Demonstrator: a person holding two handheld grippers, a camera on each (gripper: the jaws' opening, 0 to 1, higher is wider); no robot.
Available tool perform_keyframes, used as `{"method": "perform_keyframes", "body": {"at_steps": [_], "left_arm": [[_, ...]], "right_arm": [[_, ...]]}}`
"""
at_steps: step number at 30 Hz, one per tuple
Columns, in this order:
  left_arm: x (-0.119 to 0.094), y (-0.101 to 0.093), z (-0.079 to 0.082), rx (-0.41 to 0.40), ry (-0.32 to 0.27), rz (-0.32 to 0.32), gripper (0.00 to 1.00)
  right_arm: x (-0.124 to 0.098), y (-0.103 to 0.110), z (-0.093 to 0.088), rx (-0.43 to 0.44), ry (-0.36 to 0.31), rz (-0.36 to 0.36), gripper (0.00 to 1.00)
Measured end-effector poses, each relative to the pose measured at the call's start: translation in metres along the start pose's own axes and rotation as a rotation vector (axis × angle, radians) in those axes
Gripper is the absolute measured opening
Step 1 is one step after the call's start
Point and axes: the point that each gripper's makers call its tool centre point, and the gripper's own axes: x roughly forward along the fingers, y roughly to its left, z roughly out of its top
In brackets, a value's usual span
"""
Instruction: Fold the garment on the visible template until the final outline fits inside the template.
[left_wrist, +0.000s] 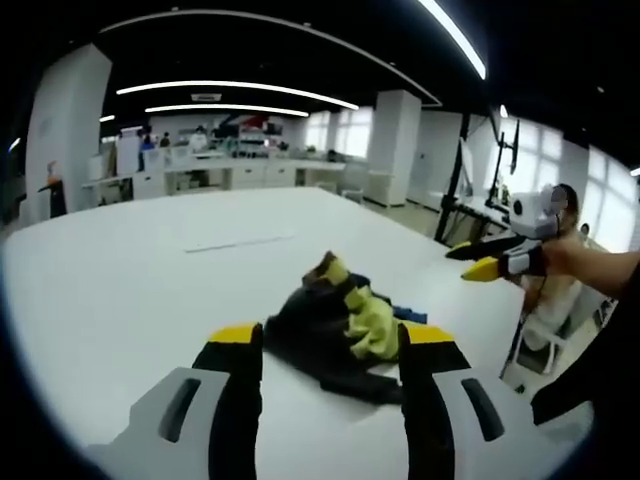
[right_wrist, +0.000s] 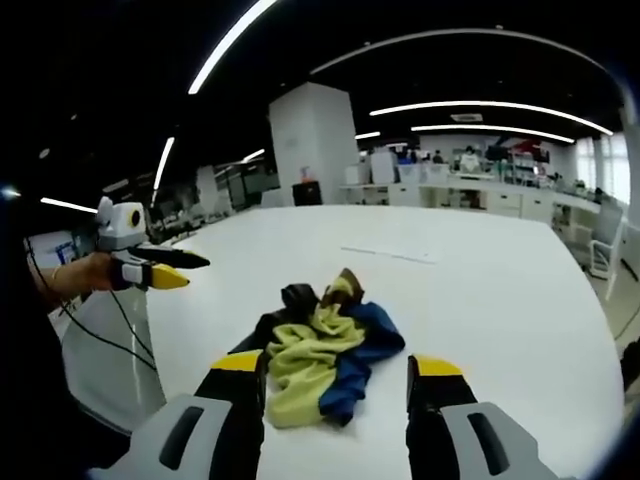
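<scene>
**Crumpled garment waits between 2 open claws**

The garment (left_wrist: 340, 330) is seen lying in a loose heap on the white tabletop (left_wrist: 140, 270), bunched rather than spread, with black, yellow-green and blue panels folded over one another. In the right gripper view the same heap (right_wrist: 325, 360) is framed just ahead of the jaws, its yellow-green part nearest the camera and the blue part to the right.

The left claw (left_wrist: 332, 345) is held with its jaws apart, and nothing is gripped; the heap sits just beyond and between the yellow-tipped jaws. The right claw (right_wrist: 337, 375) is likewise held apart and empty, with the cloth between its jaws but not pinched. Each claw is also caught from the side in the other's view, raised above the tabletop and well apart from the cloth, at (left_wrist: 500, 262) and (right_wrist: 160, 268).

The 2 claws appear to be aimed at the heap from opposite sides, probably so that 2 edges can be taken at once and the cloth drawn flat. A thin line (left_wrist: 240, 242) is marked on the tabletop beyond the garment; whether it belongs to the template cannot be told. The folding is judged not yet begun, since no flat outline has been formed.
</scene>
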Motion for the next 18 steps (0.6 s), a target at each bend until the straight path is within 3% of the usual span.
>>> {"method": "perform_keyframes", "body": {"at_steps": [4,18], "left_arm": [[0.008,-0.007,0.005,0.009,-0.016,-0.026,0.45],[0.046,-0.018,0.009,0.052,0.010,-0.071,0.35]], "right_arm": [[0.008,0.000,0.000,-0.024,0.014,0.018,0.52],[0.038,-0.009,0.001,-0.057,0.050,0.057,0.41]]}}
